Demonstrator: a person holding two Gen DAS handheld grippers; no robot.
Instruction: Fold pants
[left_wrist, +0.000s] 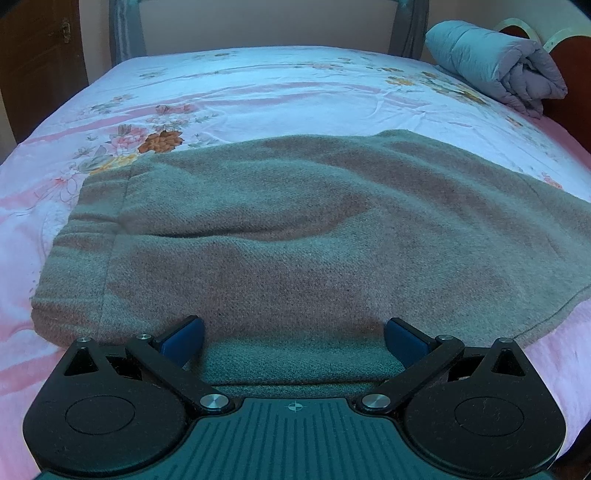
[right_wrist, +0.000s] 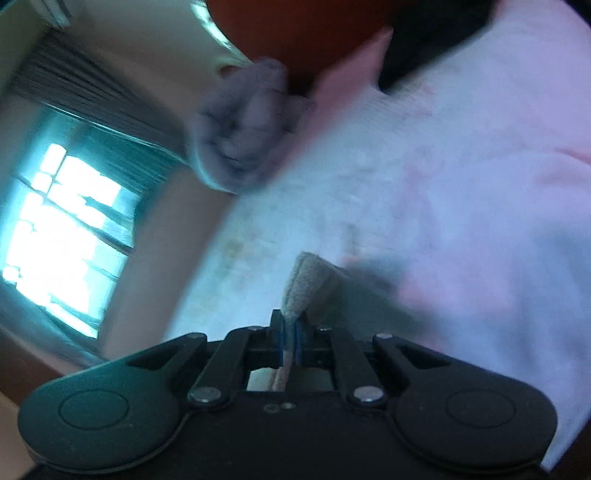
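Grey-brown knit pants (left_wrist: 280, 236) lie flat across the flowered bedsheet (left_wrist: 258, 92), waistband at the left, filling the middle of the left wrist view. My left gripper (left_wrist: 293, 338) is open, its blue pads either side of the near edge of the pants, with cloth lying between them. My right gripper (right_wrist: 290, 338) is shut on a pinched fold of the pants (right_wrist: 304, 284), held tilted above the bed. The right wrist view is blurred by motion.
A rolled grey quilt (left_wrist: 502, 70) lies at the bed's far right corner by the wooden headboard (left_wrist: 572, 74); it also shows in the right wrist view (right_wrist: 240, 136). A bright window (right_wrist: 62, 229) is on the left. A wooden door (left_wrist: 37, 62) stands at the far left.
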